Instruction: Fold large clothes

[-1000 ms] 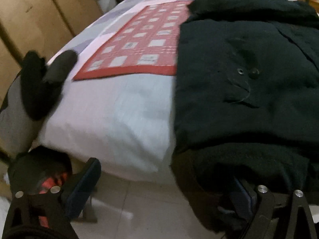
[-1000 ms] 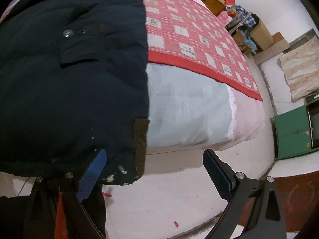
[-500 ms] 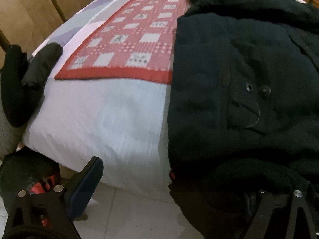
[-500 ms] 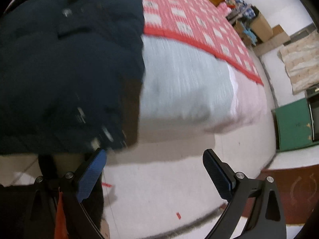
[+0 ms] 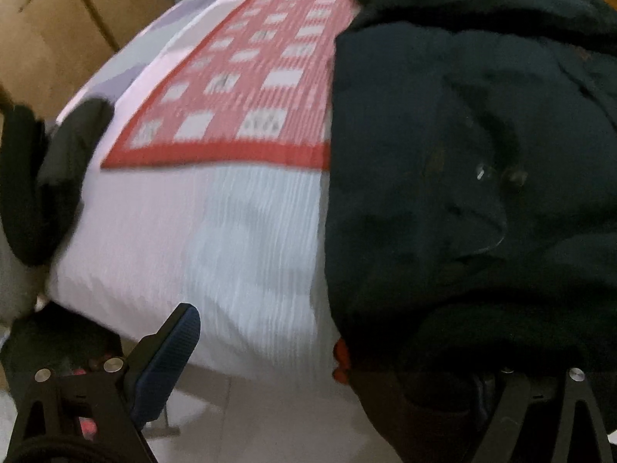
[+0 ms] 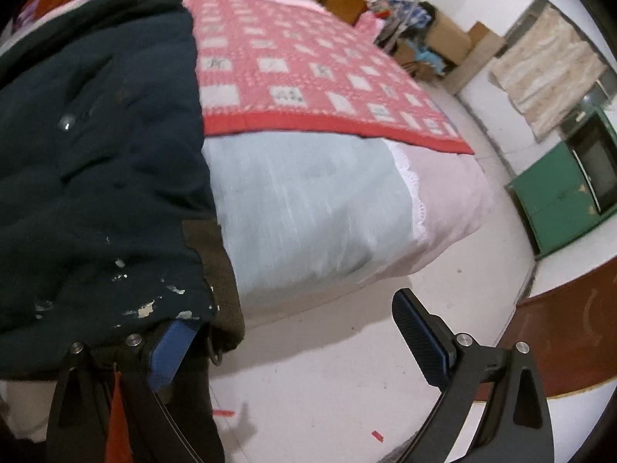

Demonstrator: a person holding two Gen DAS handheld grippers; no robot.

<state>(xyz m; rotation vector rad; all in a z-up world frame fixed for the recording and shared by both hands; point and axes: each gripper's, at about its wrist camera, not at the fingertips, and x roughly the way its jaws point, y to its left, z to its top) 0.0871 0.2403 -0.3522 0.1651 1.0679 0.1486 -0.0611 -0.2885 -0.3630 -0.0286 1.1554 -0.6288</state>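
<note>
A large dark padded coat [image 5: 462, 162] lies on the bed [image 5: 239, 239], its hem hanging over the near edge; it also shows in the right wrist view [image 6: 96, 162]. My left gripper [image 5: 331, 362] is open at the bed's near edge; its right finger is hidden under the coat's hem, its left finger [image 5: 166, 351] is free over the floor. My right gripper [image 6: 297, 343] is open; its left finger [image 6: 173, 347] sits under the coat's right hem corner with the brown ribbed cuff [image 6: 219, 277], its right finger [image 6: 420, 339] is free.
A red-and-white checked blanket [image 6: 308, 77] covers the bed beyond a pale sheet. Black clothing [image 5: 38, 177] hangs at the bed's left corner. A wooden wardrobe [image 5: 58, 27] stands left. A green cabinet [image 6: 567, 196] and cardboard boxes [image 6: 443, 38] stand right. White tiled floor [image 6: 327, 386] lies below.
Both grippers have shifted at the bed's near edge. The right gripper has risen and closed in, so the coat's hem corner now drapes over its left finger. Both stay open.
</note>
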